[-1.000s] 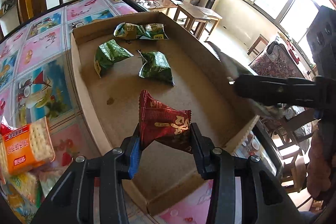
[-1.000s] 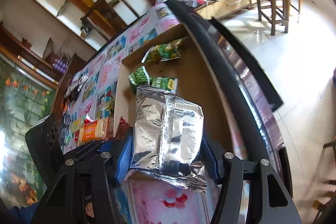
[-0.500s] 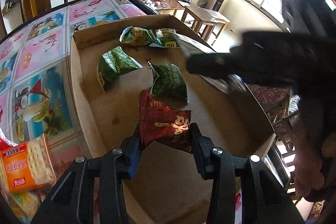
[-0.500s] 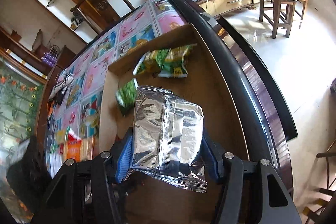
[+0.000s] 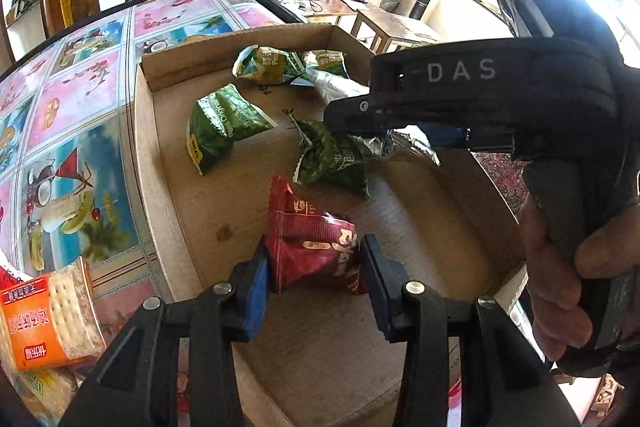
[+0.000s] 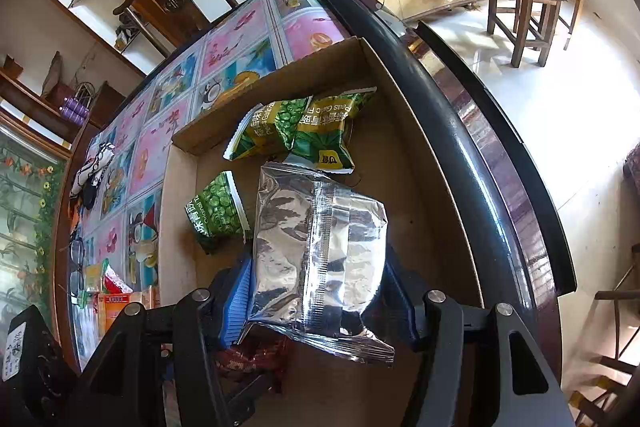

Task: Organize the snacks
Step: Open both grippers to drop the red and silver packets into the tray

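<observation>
Left wrist view: my left gripper [image 5: 314,273] clamps the red snack packet [image 5: 312,239] between both pads, the packet sticking forward over the floor of the cardboard box [image 5: 144,147].
Box contents: green pea packets [image 5: 224,125] lie beyond my fingers, apart from them.
Right wrist view: my right gripper [image 6: 316,291] pinches the silver foil packet [image 6: 320,255] at its sides, upright above the box [image 6: 180,195] floor, two green packets [image 6: 304,131] just beyond its top edge.

A dark red packet [image 5: 310,247] with gold print, green pea bags [image 5: 224,125], a plain silver foil pouch [image 6: 318,263], and a brown cardboard box [image 5: 420,227] on a pink-and-blue pictured tablecloth [image 5: 76,107].
</observation>
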A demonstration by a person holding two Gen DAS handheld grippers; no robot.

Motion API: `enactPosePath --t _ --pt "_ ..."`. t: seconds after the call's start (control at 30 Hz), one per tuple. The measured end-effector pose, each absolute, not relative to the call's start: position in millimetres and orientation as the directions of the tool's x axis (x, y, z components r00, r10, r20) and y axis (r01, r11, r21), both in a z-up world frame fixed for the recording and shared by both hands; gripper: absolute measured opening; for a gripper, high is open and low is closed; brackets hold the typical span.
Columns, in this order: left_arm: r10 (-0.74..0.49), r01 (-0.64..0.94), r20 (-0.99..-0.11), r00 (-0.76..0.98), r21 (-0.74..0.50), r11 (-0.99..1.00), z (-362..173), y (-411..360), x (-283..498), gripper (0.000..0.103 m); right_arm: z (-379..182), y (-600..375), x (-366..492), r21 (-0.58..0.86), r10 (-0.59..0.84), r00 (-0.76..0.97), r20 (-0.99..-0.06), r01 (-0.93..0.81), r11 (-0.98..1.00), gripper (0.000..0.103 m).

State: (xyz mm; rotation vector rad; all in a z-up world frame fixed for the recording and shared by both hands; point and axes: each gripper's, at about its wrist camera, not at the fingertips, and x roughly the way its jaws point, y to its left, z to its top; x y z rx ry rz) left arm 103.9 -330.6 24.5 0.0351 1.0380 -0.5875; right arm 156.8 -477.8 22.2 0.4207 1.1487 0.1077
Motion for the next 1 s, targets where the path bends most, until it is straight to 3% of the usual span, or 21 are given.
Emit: enactPosePath --t 0.13,0.3,0.57,0.7,0.8,1.0 --pt "-0.444 0.481 -0.816 0.370 -0.241 0.843 26.8 -329.7 101.7 0.042 24.5 -479.4 153.9 0.371 0.287 0.421 -0.860 0.132 0.919 0.065" --pt "-0.447 0.487 -0.810 0.380 -0.235 0.841 33.5 -324.9 93.7 0.056 33.3 -484.5 140.5 0.390 0.296 0.441 -0.847 0.138 0.911 0.065" --pt "-0.450 0.490 -0.799 0.398 -0.230 0.841 46.8 -310.8 67.8 0.063 51.0 -476.0 94.1 0.432 0.340 0.468 -0.815 0.102 0.896 0.073" --pt "-0.460 0.506 -0.782 0.420 -0.219 0.834 57.5 -301.1 49.6 0.063 59.7 -462.9 67.3 0.377 0.292 0.487 -0.823 0.084 0.922 0.078" --pt "-0.463 0.510 -0.772 0.436 -0.211 0.834 63.2 -293.4 38.1 0.063 71.4 -449.5 43.8 0.258 0.180 0.528 -0.830 0.077 0.963 0.083" --pt "-0.474 0.524 -0.765 0.436 -0.213 0.825 67.0 -285.0 20.4 0.064 98.7 -444.2 9.5 0.126 0.050 0.623 -0.780 0.078 0.989 0.089"
